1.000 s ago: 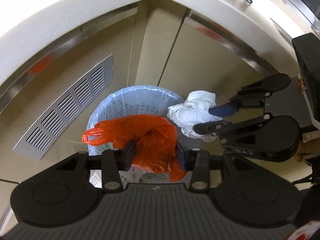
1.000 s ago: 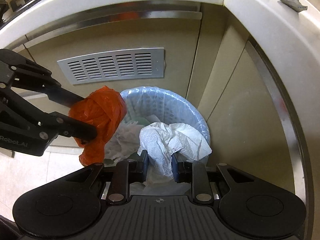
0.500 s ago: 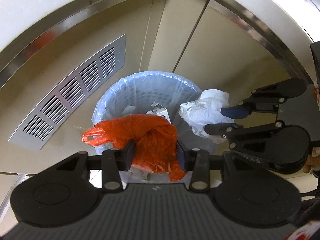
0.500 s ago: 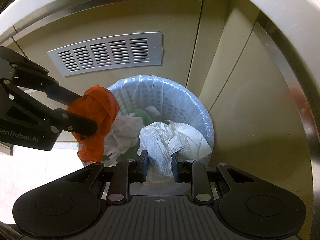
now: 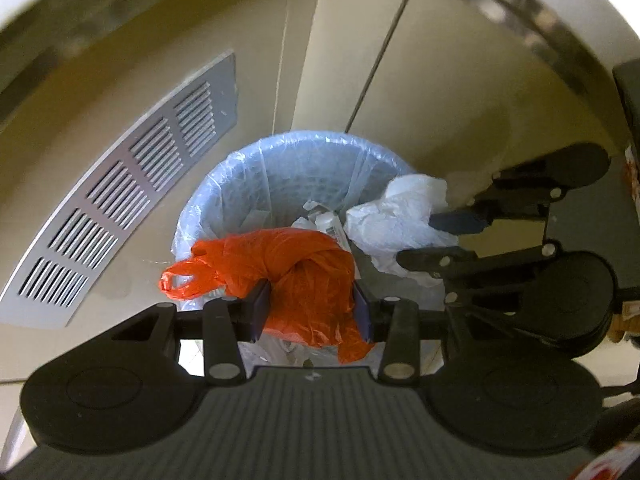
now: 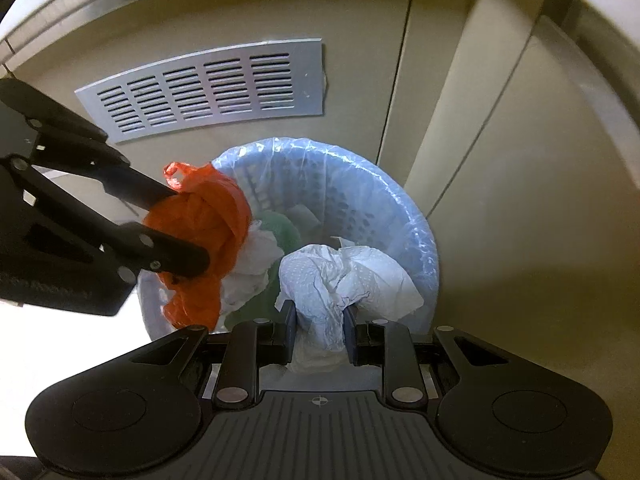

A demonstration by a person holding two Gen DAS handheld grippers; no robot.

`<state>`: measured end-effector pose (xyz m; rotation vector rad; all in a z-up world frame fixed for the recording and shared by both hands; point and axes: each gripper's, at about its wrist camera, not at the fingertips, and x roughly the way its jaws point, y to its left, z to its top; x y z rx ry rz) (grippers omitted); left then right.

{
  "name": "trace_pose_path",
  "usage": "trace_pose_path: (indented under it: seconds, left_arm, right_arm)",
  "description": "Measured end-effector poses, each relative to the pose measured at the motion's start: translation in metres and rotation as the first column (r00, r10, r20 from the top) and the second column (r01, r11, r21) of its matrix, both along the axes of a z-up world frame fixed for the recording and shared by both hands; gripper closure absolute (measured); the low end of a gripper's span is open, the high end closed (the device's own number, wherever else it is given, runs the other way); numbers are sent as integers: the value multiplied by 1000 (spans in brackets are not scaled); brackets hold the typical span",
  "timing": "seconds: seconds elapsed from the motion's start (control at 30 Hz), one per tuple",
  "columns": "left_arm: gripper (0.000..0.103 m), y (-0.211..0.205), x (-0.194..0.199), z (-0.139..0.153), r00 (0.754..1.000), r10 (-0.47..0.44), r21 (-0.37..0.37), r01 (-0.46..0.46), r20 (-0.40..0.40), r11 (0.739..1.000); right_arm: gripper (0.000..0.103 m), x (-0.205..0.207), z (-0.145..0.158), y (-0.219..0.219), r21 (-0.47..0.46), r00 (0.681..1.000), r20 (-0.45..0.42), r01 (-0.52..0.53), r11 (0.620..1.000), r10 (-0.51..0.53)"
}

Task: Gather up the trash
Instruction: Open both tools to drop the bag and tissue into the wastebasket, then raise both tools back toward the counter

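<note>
A round bin (image 5: pixel 304 168) lined with a pale blue bag stands on the floor against the cabinet; in the right wrist view the same bin (image 6: pixel 360 192) holds white paper and something green. My left gripper (image 5: pixel 310 306) is shut on a crumpled orange plastic bag (image 5: pixel 304 276), held over the bin's near-left rim. My right gripper (image 6: pixel 318 330) is shut on a crumpled white paper towel (image 6: pixel 344 276), above the bin's near-right side. Each view shows the other gripper: the orange plastic bag (image 6: pixel 200 220) at left, the white paper towel (image 5: pixel 396 220) at right.
A metal vent grille (image 6: pixel 208 88) is set in the beige cabinet panel behind the bin, also seen as the vent grille (image 5: pixel 132 200). Cabinet doors (image 6: pixel 500 140) with metal trim rise to the right. Pale floor (image 6: pixel 60 340) shows at the left.
Both grippers have sunk toward the bin with their loads still held; the bin looks larger and nearer, and the countertop edge has slid out of view at the top.
</note>
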<state>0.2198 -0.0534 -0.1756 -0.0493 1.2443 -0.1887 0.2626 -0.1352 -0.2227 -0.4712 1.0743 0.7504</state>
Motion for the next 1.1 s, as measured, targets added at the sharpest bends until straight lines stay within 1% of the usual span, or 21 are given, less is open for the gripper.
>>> trace_pose_path:
  seconds: [0.13,0.3,0.43,0.57,0.63,0.67,0.77,0.8,0.83,0.87,0.9,0.93,0.97,1.1]
  left_arm:
    - [64,-3,5,-19,999,-43,11,43,-30,999]
    - [64,-3,10,-44,996,-72,10,72,-47,997]
    - [64,-2,15,-69,995,-76,16,77,-62,997]
    - [64,-3,13,-80,995,-83,21,84,-59,996]
    - [63,-3,9,-80,995,-86,27,87,-56,996]
    - [60,-4,8,-79,995,-87,31,88,-55,996]
    - [57,-4,1,-73,995,-88,47,90,-47,995]
    - [55,-4,-1,-69,995,-86,46,88,-41,995]
    - [51,-2,-3,-69,996,-83,48,85,-33,995]
    - [50,0,-6,-65,996,-82,51,83,-26,995]
    - [50,2,-8,-60,996,-81,52,82,-19,995]
    - [48,4,-12,-55,997,-77,51,78,-12,996]
    - [46,6,-15,-50,998,-69,48,69,-3,996]
    - [44,15,-26,-27,999,-39,43,38,34,998]
  right_arm:
    - [78,6,-18,4,-11,1000,-11,-18,1000,18]
    - [78,13,-40,8,-20,999,-20,-41,999,41]
    - [78,17,-57,12,-36,997,-18,-76,996,75]
    - [78,21,-67,13,-52,995,-17,-96,994,95]
    - [78,20,-66,12,-53,994,-11,-110,993,109]
    - [78,19,-65,12,-54,993,-6,-117,992,116]
    - [77,17,-60,10,-43,991,-6,-131,990,131]
    - [75,17,-58,11,-38,991,-7,-131,991,131]
    - [67,16,-55,10,-33,991,-5,-131,991,131]
    - [59,16,-52,9,-31,992,1,-125,992,125]
    - [56,15,-48,9,-26,993,5,-116,993,116]
    - [49,16,-47,8,-18,994,5,-109,994,109]
    - [48,16,-43,8,-13,995,4,-101,995,102]
    - [48,12,-29,8,-10,995,29,-100,995,100]
